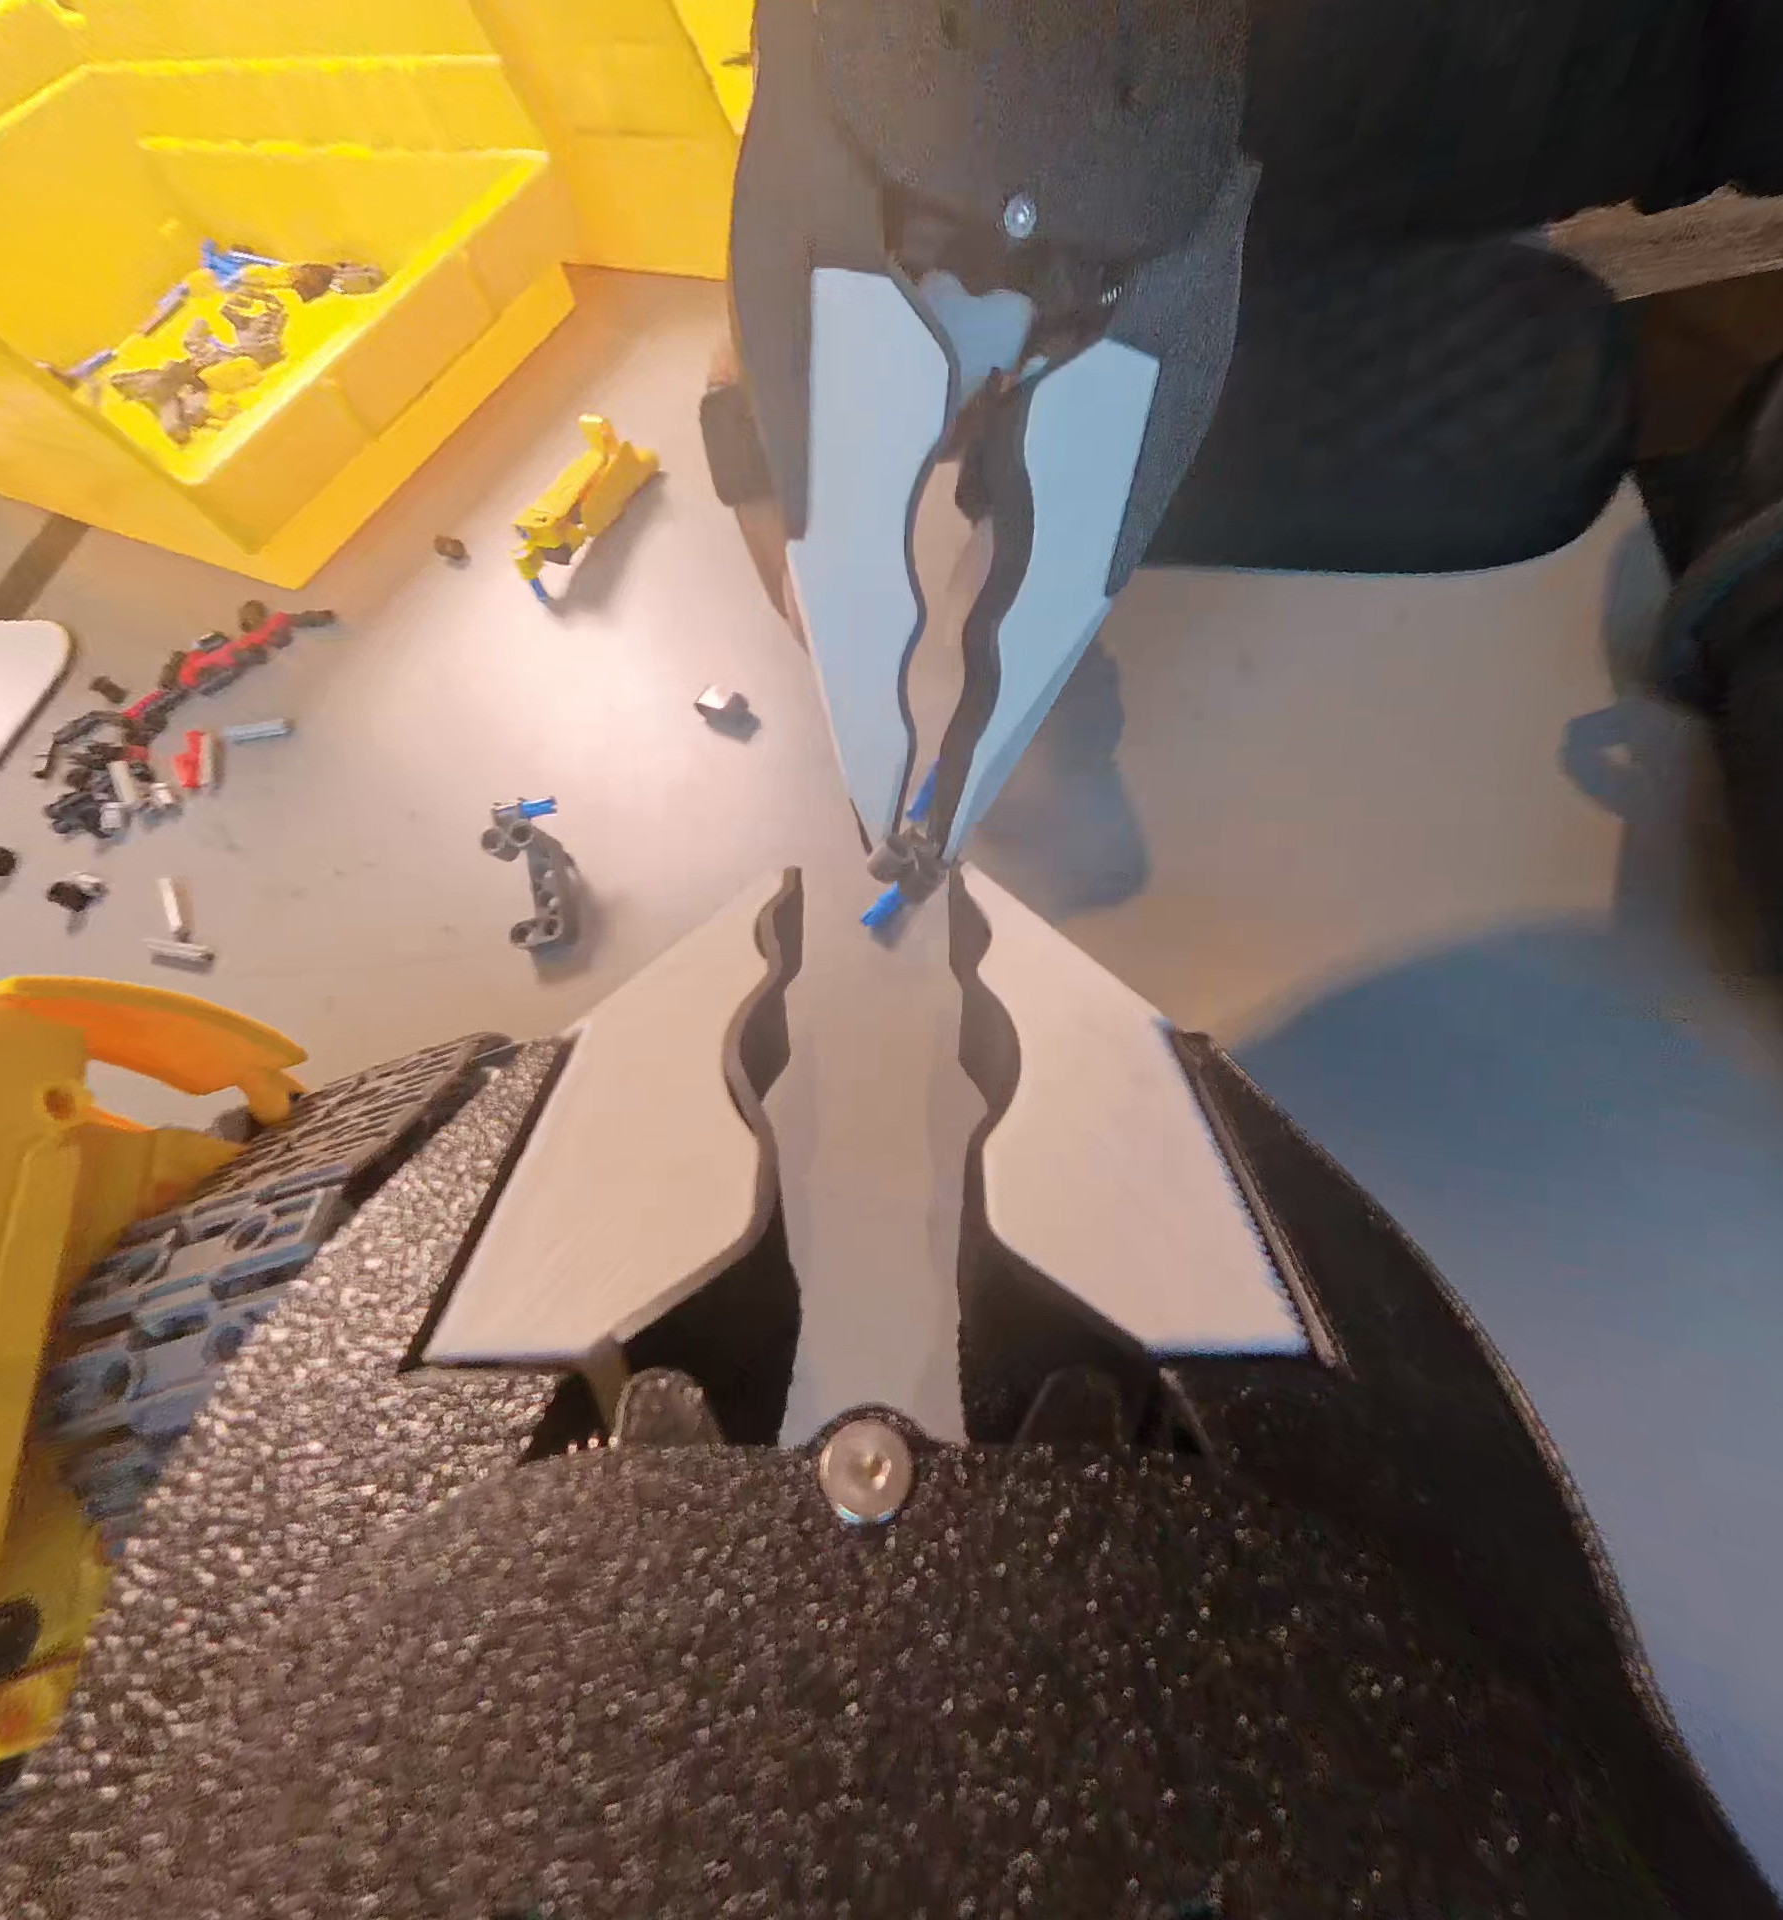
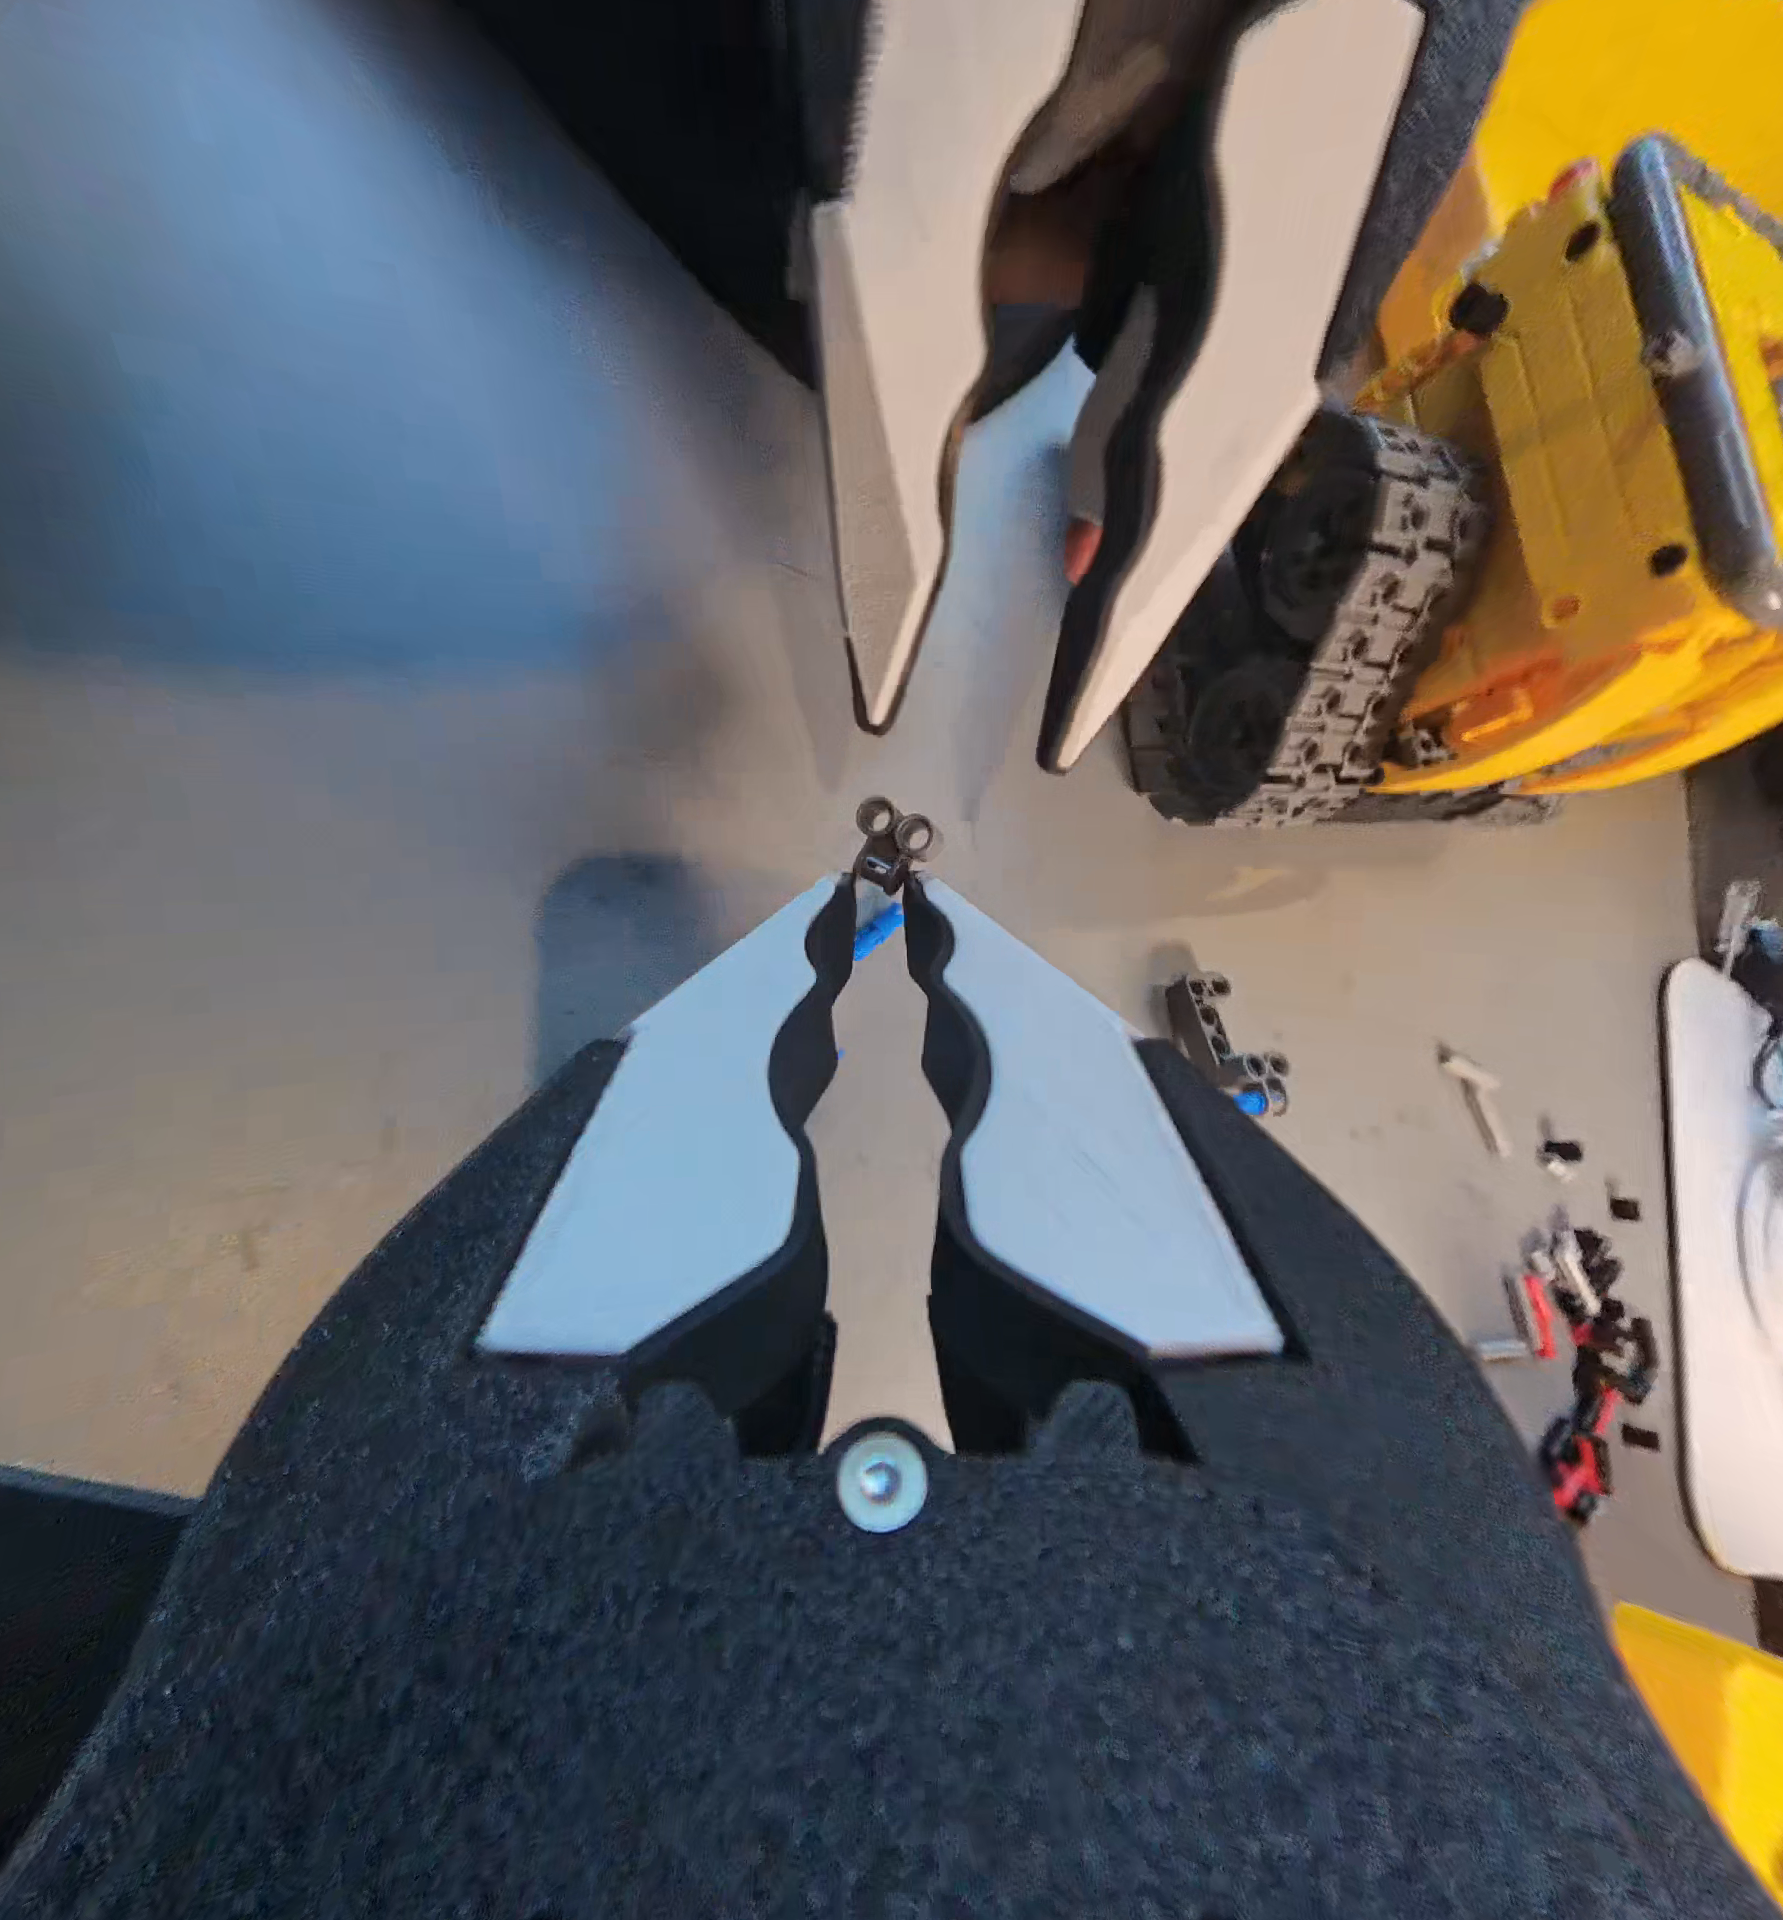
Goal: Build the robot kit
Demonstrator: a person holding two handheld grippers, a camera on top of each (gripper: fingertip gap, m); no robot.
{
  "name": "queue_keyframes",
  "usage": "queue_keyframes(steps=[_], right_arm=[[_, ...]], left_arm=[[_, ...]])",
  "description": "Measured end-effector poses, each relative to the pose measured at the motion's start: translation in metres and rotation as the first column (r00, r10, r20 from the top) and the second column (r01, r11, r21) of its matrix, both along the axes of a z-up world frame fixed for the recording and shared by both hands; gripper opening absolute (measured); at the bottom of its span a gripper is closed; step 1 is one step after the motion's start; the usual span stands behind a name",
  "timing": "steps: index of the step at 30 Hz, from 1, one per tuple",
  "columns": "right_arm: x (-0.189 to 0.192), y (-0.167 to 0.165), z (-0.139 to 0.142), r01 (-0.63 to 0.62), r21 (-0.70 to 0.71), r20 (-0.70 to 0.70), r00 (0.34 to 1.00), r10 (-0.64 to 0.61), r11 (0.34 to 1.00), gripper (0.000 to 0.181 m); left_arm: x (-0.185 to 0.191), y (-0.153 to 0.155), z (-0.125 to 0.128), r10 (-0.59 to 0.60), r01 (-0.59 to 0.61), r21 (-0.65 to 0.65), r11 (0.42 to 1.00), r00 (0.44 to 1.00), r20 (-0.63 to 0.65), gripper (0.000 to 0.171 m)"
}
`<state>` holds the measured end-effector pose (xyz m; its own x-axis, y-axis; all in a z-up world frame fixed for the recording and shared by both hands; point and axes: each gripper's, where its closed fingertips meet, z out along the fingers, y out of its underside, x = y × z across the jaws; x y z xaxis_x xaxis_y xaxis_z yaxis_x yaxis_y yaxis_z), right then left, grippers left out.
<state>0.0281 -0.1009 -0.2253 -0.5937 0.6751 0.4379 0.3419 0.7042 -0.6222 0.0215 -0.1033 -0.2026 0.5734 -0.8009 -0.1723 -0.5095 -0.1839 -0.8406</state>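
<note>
My right gripper (image 2: 882,883) is shut on a small dark connector piece (image 2: 897,836) with a blue pin (image 2: 876,930) through it, and holds it just above the grey table. In the left wrist view the right gripper (image 1: 913,847) comes in from the top with the connector piece (image 1: 902,862) at its tips. My left gripper (image 1: 874,883) is open and empty, with its tips right in front of the piece and facing it. It also shows in the right wrist view (image 2: 965,743), just beyond the piece, not touching it.
A yellow tracked vehicle model (image 2: 1552,499) stands right of the left gripper and shows at the lower left of the left wrist view (image 1: 14,1247). Yellow bins (image 1: 274,343) stand at the back left. Loose dark, red and blue parts (image 1: 139,727) and a dark beam assembly (image 1: 539,873) lie on the table. Only a small space, under 4 cm, lies between the two pairs of fingers.
</note>
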Motion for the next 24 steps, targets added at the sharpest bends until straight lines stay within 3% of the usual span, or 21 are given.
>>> queue_keyframes(steps=[5,12,24], right_arm=[[0.000,-0.006,-0.013,-0.090,0.214,-0.031,0.995,0.099,0.973,0.009],[-0.001,-0.008,-0.017,-0.121,0.311,-0.036,0.990,0.138,0.943,0.009],[0.015,-0.007,-0.007,-0.096,-0.063,0.052,0.994,0.099,0.993,0.018]], left_arm=[[0.009,-0.008,-0.026,-0.057,0.046,-0.105,0.993,0.993,-0.106,0.018],[0.007,-0.005,-0.040,-0.038,0.015,-0.125,0.992,0.982,-0.187,0.007],[0.010,-0.009,-0.040,-0.067,0.050,-0.081,0.995,0.973,-0.221,0.007]])
